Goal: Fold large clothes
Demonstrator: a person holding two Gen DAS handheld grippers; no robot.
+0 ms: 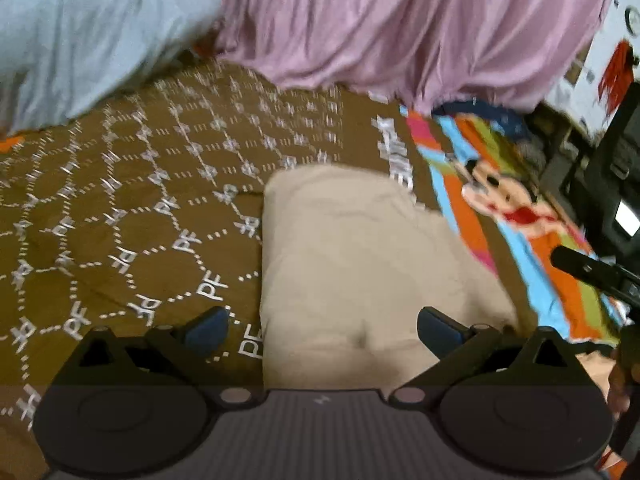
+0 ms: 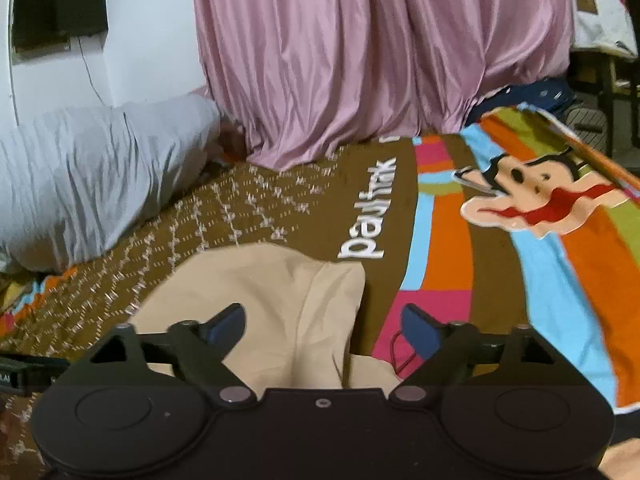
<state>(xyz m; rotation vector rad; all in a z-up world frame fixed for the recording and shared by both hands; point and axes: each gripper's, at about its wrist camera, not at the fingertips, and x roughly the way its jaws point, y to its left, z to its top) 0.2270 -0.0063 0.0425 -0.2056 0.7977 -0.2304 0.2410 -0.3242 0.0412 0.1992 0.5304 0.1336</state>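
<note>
Just ahead of both grippers, a folded beige garment (image 1: 360, 264) lies on the brown patterned bedspread (image 1: 132, 208); left gripper (image 1: 322, 325) and right gripper (image 2: 322, 322) jaws spread apart, holding nothing.

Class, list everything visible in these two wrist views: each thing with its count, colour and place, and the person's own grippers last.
beige garment: one, beige, folded on the bedspread, in front of both grippers
bedspread: one, brown with bright stripes and a cartoon monkey, under everything
curtain: one, pink, hanging at the far edge
pillow: one, pale grey, far left
left gripper: one, black with blue pads, open, over the garment
right gripper: one, black with blue pads, open, over the garment
</note>
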